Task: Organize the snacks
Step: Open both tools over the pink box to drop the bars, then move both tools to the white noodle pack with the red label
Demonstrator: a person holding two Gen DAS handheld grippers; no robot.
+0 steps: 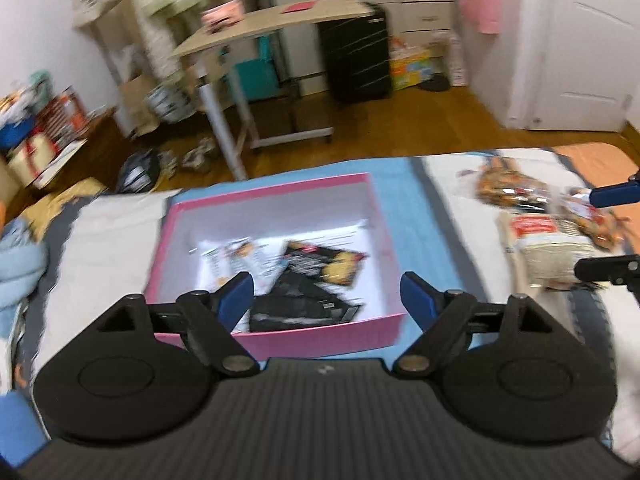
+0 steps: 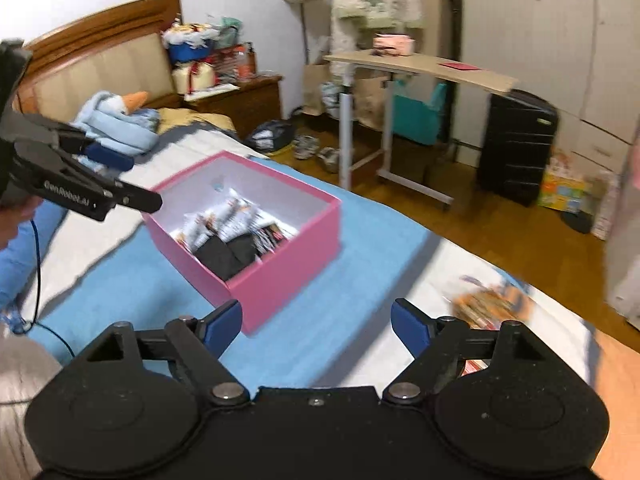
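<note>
A pink box stands open on the bed, with several snack packets lying in it, some black, some white. My left gripper hangs open and empty above the box's near side. A loose pile of snacks lies on the bed to the right of the box, with my right gripper open over it. In the right wrist view the right gripper is open and empty over the blue sheet, the pink box ahead on the left and the snack pile ahead on the right. The left gripper hovers by the box's left corner.
The bed has a blue and white sheet, and a light blue plush toy lies near its head. Beyond the bed's edge are wooden floor, a rolling desk, a black suitcase and a cluttered nightstand.
</note>
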